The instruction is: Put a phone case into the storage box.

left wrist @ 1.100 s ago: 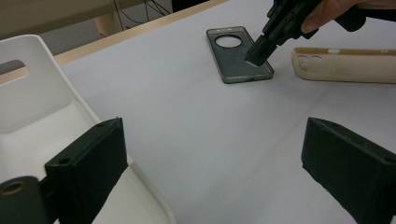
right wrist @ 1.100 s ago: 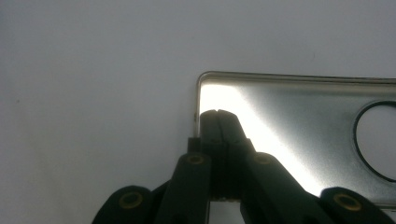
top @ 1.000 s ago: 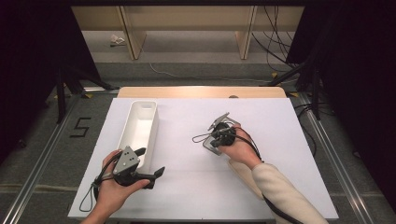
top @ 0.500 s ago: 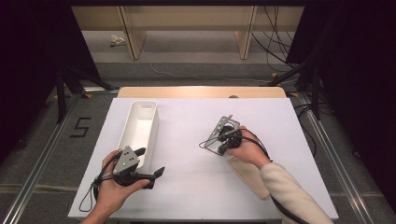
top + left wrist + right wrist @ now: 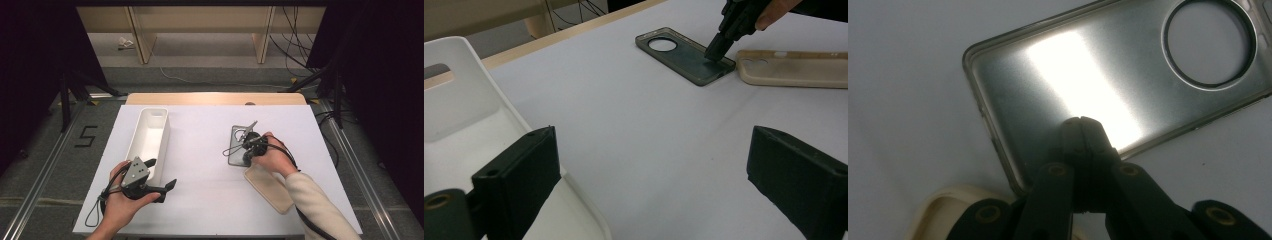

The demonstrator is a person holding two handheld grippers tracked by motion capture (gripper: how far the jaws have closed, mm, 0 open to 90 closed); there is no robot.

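Glossy translucent grey phone case [image 5: 1088, 65], matt beige rubbery case [image 5: 796, 67], smooth white plastic bin [image 5: 150, 137], matt white tabletop [image 5: 205, 145]

I work at a white table [image 5: 210, 200] with a bare wooden strip [image 5: 215, 98] along its far edge. Grey carpet [image 5: 45, 165] lies around it, a "5" [image 5: 86, 136] marked at my left. Metal rails [image 5: 37, 187] run along both sides. Ahead stand pale wooden shelf legs [image 5: 140, 35] and loose black cables [image 5: 295, 45]; dark curtains [image 5: 35, 60] flank everything.

Overhead, looking forward and down across the whole table [image 5: 210, 200]. Low from near left, facing far right. Tight above the grey phone case [image 5: 1058, 70], shared by all.
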